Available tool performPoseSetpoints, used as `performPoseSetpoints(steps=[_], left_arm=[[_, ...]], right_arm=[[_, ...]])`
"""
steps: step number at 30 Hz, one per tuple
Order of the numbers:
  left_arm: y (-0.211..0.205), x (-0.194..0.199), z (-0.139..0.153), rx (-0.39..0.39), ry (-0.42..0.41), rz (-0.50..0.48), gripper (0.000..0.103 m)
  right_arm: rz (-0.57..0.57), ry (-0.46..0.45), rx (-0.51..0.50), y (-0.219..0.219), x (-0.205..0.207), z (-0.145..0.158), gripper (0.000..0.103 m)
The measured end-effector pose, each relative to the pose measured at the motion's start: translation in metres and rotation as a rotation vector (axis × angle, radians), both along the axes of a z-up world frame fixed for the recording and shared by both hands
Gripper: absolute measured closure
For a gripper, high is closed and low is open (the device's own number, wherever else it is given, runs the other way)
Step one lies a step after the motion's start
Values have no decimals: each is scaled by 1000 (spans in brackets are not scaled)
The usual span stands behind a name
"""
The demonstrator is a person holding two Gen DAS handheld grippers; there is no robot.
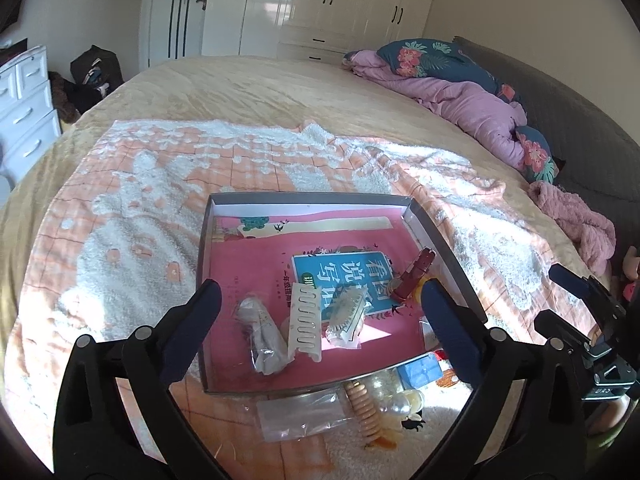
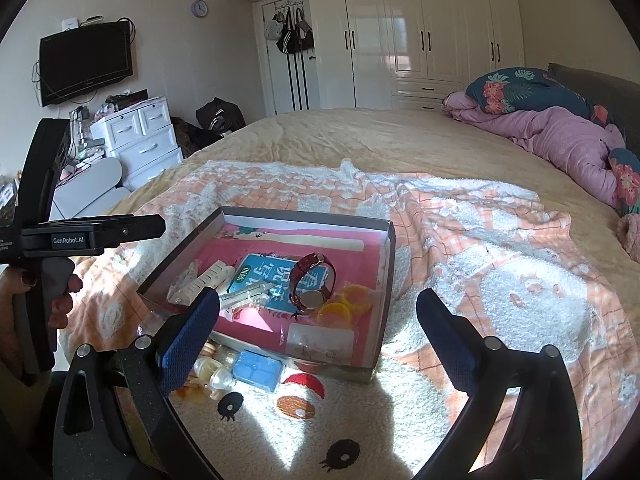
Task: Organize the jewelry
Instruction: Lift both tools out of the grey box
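A shallow grey box (image 1: 440, 236) (image 2: 390, 264) lined with a pink book lies on the towel. It holds a red-strapped watch (image 2: 312, 284) (image 1: 414, 280), yellow rings (image 2: 344, 304), a white comb clip (image 1: 306, 320), two small bagged pieces (image 1: 264, 336) and an earring bag (image 2: 320, 340). Before the box lie a blue case (image 2: 258, 370) (image 1: 420, 372), pearl pieces (image 2: 212, 372), a beaded wooden bracelet (image 1: 362, 408) and a clear bag (image 1: 300, 416). My left gripper (image 1: 320, 320) hovers open over the box's near edge, holding nothing. Open and empty as well, my right gripper (image 2: 320, 332) hangs above the box's near right corner.
An orange-and-white towel (image 1: 160, 216) covers the beige bed (image 2: 360, 136). A pink quilt and floral pillow (image 2: 560, 128) are heaped at the far right. White drawers (image 2: 140, 136), a wall TV and wardrobes stand beyond. A hand holds the left gripper (image 2: 152, 227) at the left.
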State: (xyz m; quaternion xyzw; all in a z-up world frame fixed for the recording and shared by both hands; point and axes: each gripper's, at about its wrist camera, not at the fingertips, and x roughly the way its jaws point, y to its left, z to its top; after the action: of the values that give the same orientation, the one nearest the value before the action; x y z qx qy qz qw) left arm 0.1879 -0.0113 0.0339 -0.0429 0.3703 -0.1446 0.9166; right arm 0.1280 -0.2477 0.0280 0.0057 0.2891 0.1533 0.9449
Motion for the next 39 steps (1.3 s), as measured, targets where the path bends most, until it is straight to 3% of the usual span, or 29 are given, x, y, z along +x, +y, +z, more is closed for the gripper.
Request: performPoseSetpoints(steps=[17, 39], left_arm=[[19, -33, 17, -20, -31, 37, 10], [44, -59, -9, 10, 19, 101, 10]], right_arm=[[61, -9, 21, 18, -18, 8, 5], [152, 64, -1, 55, -28, -13, 5]])
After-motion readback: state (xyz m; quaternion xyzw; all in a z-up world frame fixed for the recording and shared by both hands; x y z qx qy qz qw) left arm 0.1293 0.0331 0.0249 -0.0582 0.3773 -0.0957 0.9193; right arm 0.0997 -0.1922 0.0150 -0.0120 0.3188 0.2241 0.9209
